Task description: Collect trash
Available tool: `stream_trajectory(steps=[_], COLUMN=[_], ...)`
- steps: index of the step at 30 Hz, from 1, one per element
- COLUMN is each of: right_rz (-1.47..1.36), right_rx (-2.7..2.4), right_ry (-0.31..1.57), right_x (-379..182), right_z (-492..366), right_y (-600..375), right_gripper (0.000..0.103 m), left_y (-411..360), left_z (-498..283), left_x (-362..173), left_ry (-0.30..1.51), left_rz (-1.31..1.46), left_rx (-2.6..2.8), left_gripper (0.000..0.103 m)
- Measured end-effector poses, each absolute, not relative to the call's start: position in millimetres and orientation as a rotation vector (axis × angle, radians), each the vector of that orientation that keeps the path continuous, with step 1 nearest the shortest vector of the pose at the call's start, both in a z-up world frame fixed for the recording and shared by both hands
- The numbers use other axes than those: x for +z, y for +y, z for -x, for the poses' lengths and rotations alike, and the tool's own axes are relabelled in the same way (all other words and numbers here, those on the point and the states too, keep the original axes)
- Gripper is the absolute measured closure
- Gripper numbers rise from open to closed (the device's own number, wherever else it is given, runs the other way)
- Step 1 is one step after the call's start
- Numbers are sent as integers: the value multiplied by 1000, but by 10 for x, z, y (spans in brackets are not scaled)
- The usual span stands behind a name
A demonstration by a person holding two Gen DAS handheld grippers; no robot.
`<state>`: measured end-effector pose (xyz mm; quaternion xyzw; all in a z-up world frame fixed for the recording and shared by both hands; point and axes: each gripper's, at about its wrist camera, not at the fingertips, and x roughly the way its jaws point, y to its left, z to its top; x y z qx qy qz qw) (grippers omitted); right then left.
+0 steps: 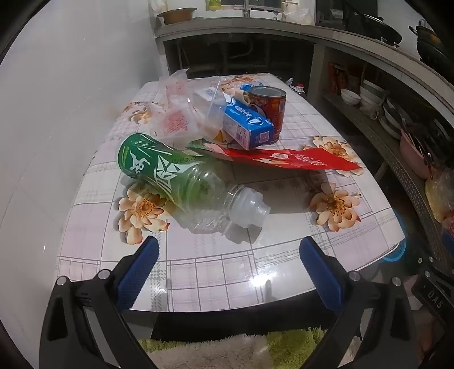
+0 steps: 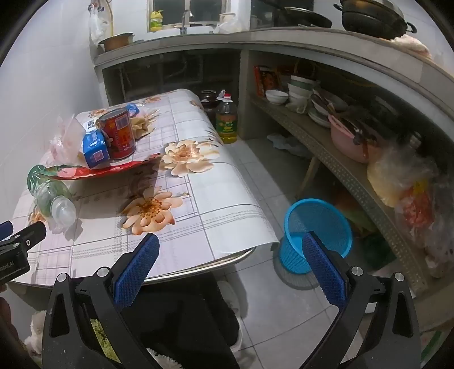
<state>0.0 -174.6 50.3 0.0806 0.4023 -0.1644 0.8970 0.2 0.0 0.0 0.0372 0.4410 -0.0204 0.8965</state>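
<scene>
Trash lies on the flower-patterned table (image 1: 215, 272): an empty green-labelled plastic bottle (image 1: 170, 181) on its side, a red snack wrapper (image 1: 286, 160), a blue and white carton (image 1: 247, 125), a red tin can (image 1: 269, 109) and crumpled clear plastic packaging (image 1: 181, 113). My left gripper (image 1: 228, 249) hovers open just short of the bottle's neck, nothing between its blue pads. My right gripper (image 2: 231, 247) hangs open over the table's near right edge, empty. A blue mesh waste basket (image 2: 315, 224) stands on the floor right of the table. The bottle (image 2: 51, 193), can (image 2: 119, 133) and carton (image 2: 95, 149) also show in the right wrist view.
Kitchen counter (image 2: 255, 37) with woks (image 2: 369, 17) runs behind and right. Its lower shelf (image 2: 340, 167) holds bowls, a pink basin (image 2: 351, 142) and bagged items. An oil bottle (image 2: 226, 119) stands on the floor past the table. White wall (image 1: 71, 113) on the left.
</scene>
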Motion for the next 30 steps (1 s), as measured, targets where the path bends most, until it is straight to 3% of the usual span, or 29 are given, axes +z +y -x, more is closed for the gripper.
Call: stream_trajectory(steps=[30], right_rz=[-169], right_rx=[-338], right_ry=[834], right_x=[571], right_z=[-22], right_y=[-1700], right_gripper=[7], left_y=[3], left_z=[-6], left_x=[-1], left_ry=[914], left_rz=[-72], left_rx=[-43], left_gripper=[6])
